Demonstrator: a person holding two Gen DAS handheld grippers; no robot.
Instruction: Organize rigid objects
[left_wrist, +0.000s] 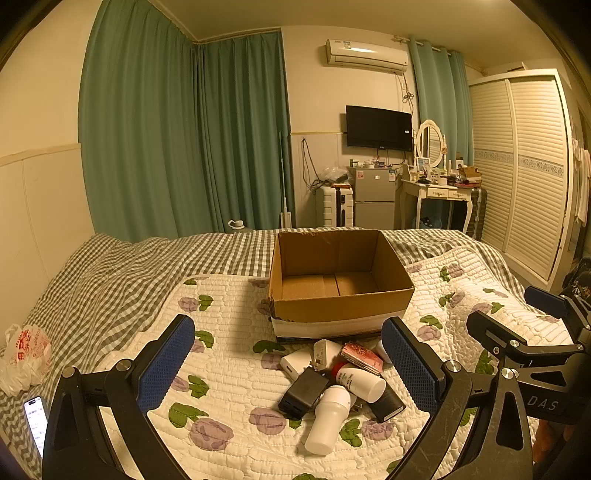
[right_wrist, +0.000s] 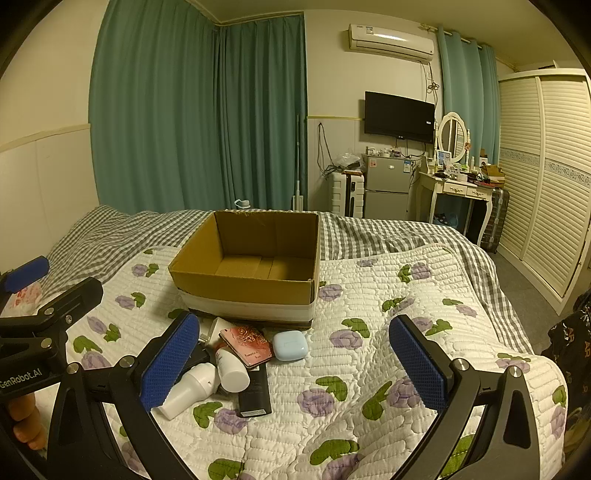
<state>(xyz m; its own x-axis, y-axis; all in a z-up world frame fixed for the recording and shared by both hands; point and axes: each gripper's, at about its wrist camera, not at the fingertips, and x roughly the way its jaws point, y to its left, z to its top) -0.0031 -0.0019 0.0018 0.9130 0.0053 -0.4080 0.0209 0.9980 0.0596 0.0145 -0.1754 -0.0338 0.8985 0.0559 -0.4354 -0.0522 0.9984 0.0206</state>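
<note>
An open, empty cardboard box (left_wrist: 340, 295) (right_wrist: 247, 284) stands on the floral quilt. In front of it lies a pile of small items: a white bottle (left_wrist: 328, 419) (right_wrist: 188, 391), a second white bottle (left_wrist: 364, 380) (right_wrist: 231, 369), a black power bank (left_wrist: 304, 391), a white charger (left_wrist: 325, 352), a pink patterned case (left_wrist: 362, 356) (right_wrist: 247, 345), a black rectangular item (right_wrist: 255, 393) and a pale blue earbud case (right_wrist: 290, 345). My left gripper (left_wrist: 291, 365) is open above the pile. My right gripper (right_wrist: 295, 362) is open, just right of the pile.
The quilt (right_wrist: 388, 332) covers a checked bedsheet (left_wrist: 110, 280). A plastic bag (left_wrist: 24, 356) and a lit phone (left_wrist: 37, 421) lie at the left edge of the bed. A fridge, dressing table and wardrobe (right_wrist: 546, 184) stand beyond the bed.
</note>
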